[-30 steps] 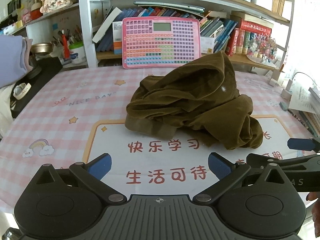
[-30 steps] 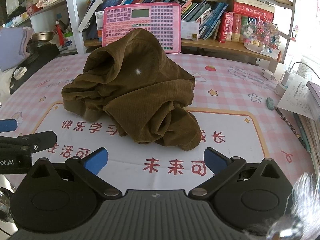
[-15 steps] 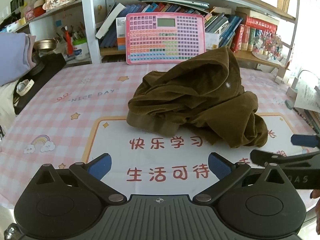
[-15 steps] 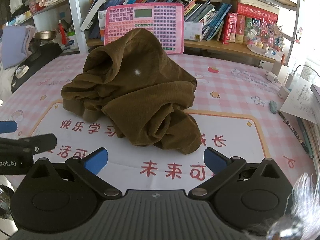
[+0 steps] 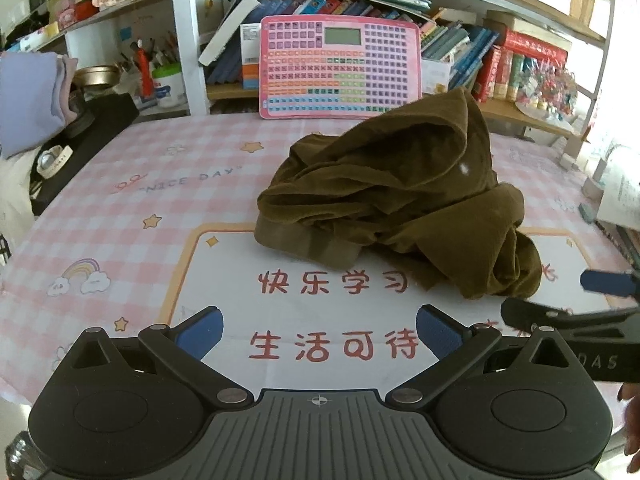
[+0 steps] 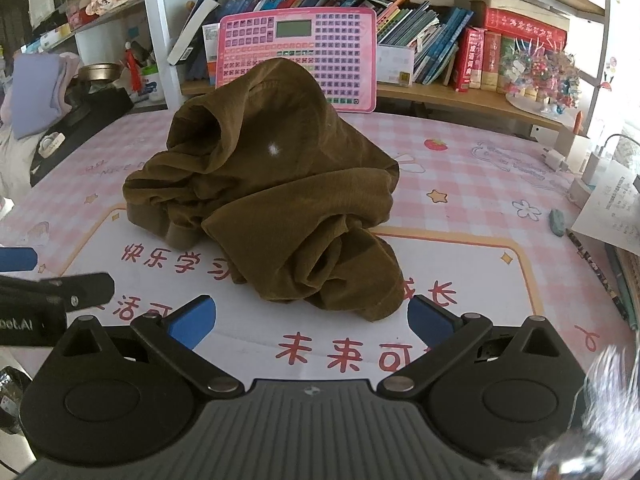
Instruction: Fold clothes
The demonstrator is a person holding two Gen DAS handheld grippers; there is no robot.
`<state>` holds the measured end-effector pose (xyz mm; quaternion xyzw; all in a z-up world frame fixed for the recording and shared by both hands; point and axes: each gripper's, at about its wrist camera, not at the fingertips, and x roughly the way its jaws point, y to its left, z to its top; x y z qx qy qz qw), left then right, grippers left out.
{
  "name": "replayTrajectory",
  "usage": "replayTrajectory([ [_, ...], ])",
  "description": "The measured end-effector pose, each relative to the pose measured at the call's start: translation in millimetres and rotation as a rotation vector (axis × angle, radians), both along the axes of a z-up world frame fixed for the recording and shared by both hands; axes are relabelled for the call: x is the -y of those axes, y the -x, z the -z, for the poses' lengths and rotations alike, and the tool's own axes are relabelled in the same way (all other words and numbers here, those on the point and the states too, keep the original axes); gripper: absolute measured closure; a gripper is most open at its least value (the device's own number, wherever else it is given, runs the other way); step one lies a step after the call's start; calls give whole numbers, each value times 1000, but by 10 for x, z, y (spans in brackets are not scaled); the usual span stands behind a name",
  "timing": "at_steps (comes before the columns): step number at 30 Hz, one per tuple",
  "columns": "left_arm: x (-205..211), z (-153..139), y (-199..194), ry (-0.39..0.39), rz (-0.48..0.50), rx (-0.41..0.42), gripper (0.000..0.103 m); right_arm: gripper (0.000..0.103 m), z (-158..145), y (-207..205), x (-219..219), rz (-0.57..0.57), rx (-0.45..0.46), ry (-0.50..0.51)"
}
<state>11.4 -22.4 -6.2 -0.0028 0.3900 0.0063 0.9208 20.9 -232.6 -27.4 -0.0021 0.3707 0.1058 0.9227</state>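
Left wrist view shows, nearest to the camera, the black left gripper (image 5: pixel 319 330) with its two blue-padded fingers (image 5: pixel 200 330) spread wide apart; nothing is between them. It hangs above the white centre panel with red Chinese characters (image 5: pixel 332 320) of the pink-and-white checked tablecloth (image 5: pixel 120 208). At the right edge of this view one blue finger and the black body of the right gripper (image 5: pixel 608 284) come in from the side.

From the right wrist view, the right gripper (image 6: pixel 310 316) is also fully open and holds nothing. Its blue pads (image 6: pixel 430 316) are just in front of the crumpled olive-brown corduroy garment (image 6: pixel 276 204), close to its near hem but not touching it.

This garment lies in an unfolded heap in the middle of the table, partly on the white panel and partly on the checked cloth. Its ribbed band (image 5: pixel 304 242) points toward the left gripper, and a small white spot (image 6: pixel 274 149) is on its raised top.

Behind the heap a pink learning tablet with many small coloured buttons (image 5: pixel 340 68) stands upright against the white bookshelf (image 5: pixel 186 32). Rows of books (image 6: pixel 472 60) fill the shelf on the right, and a folded lilac cloth (image 5: pixel 30 96) lies far left
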Motion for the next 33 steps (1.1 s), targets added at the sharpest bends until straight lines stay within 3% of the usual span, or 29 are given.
replayTrajectory([
  [7,32,19,-80,3,-22,-19,0,0,20,-63,102,-38,-13,-91],
  [14,68,93,-222,33,-10,-81,0,0,-15,-117,107,-81,-7,-82],
  [19,71,57,-306,66,5,-60,0,1,-21,-278,226,-60,-35,-130],
  [24,37,-44,-367,51,3,-10,4,5,87,-455,275,-3,-74,-123],
  [31,-93,2,-357,40,12,-33,4,6,194,-749,204,10,-118,-151],
  [33,-167,18,-340,46,13,-40,4,13,226,-833,85,-18,-126,-117],
])
